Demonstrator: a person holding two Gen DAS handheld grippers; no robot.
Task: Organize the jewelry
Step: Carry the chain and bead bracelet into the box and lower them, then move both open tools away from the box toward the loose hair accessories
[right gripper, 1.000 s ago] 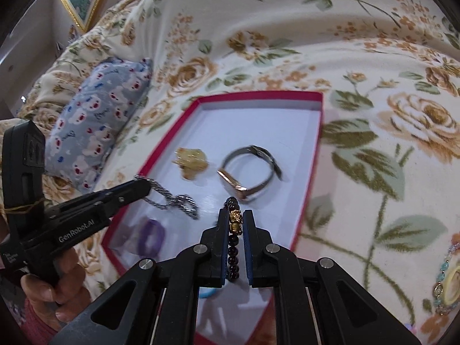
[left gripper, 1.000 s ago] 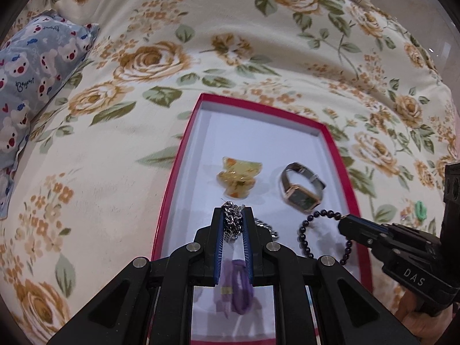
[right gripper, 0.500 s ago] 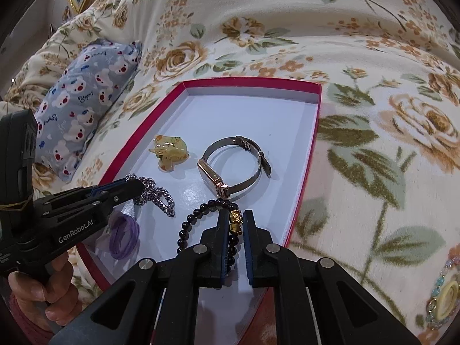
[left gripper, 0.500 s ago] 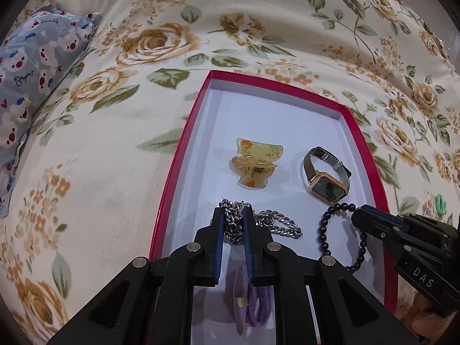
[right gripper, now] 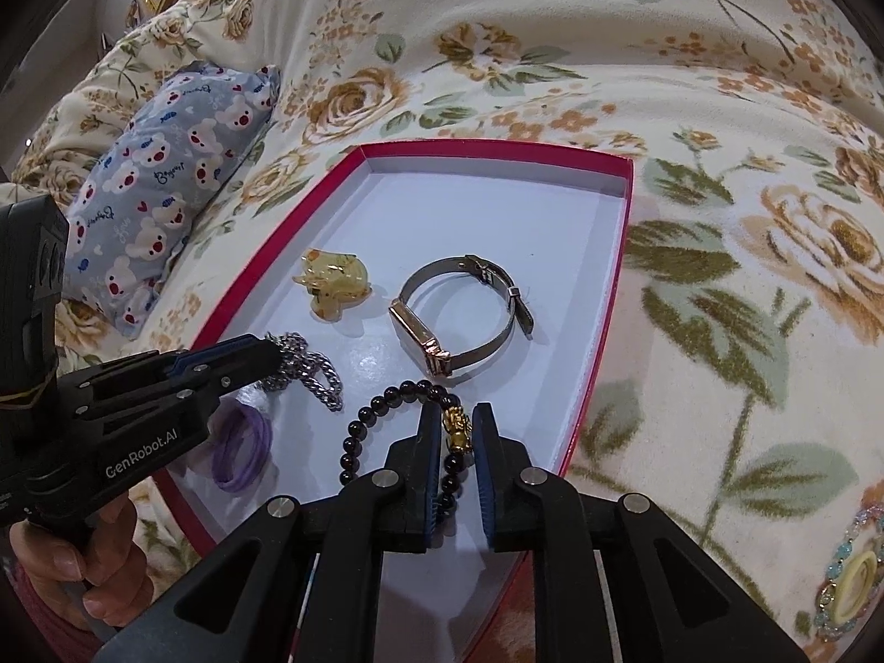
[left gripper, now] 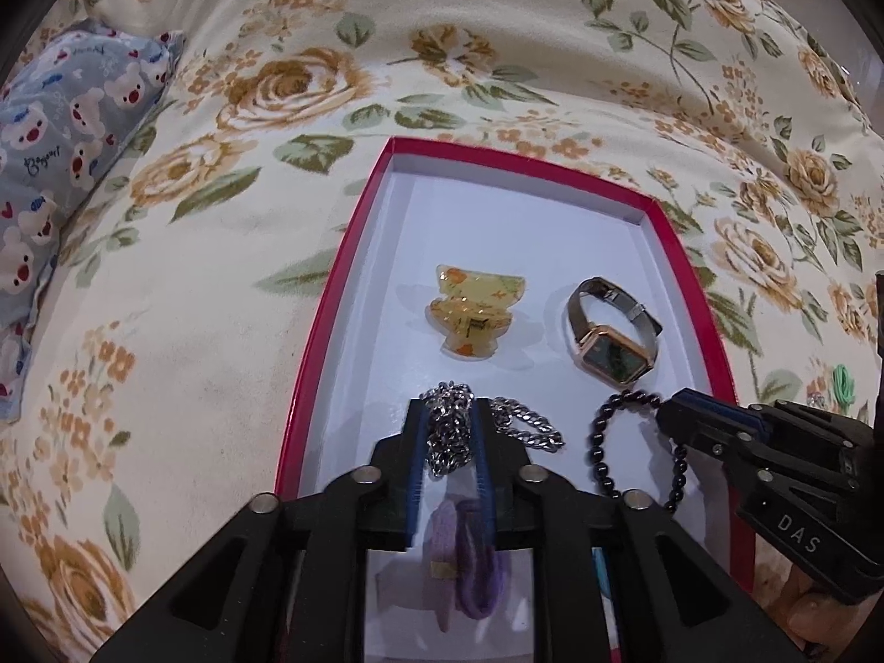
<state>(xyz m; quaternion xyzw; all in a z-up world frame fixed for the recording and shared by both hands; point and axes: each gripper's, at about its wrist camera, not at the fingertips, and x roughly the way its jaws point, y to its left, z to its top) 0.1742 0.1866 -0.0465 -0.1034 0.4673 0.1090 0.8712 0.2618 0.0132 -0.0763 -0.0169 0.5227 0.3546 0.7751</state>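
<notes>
A red-rimmed tray [left gripper: 326, 342] [right gripper: 265, 254] with a white floor lies on the floral blanket. In it are a yellow claw clip [left gripper: 475, 320] [right gripper: 334, 282], a gold-cased watch [left gripper: 613, 342] [right gripper: 458, 320] and a purple hair tie [left gripper: 475, 558] [right gripper: 243, 447]. My left gripper [left gripper: 448, 414] [right gripper: 265, 348] is low over the tray's near left. Its jaws are opening around a bunched silver chain [left gripper: 450, 431] [right gripper: 309, 364] that rests on the floor. My right gripper [right gripper: 457, 414] [left gripper: 671, 409] is opening too. The gold charm of a black bead bracelet [right gripper: 387, 398] [left gripper: 599, 447] lies between its pads with slim gaps.
A blue bear-print pillow [left gripper: 61, 154] [right gripper: 166, 188] lies left of the tray. Right of it on the blanket are a beaded yellow-and-blue piece [right gripper: 851, 580] and a green item [left gripper: 842, 381]. A hand [right gripper: 66, 569] holds the left gripper. The tray's far half is bare.
Both grippers sank toward the tray floor, so the chain and the bead bracelet now rest on it. Each pair of jaws has widened a little around its piece.
</notes>
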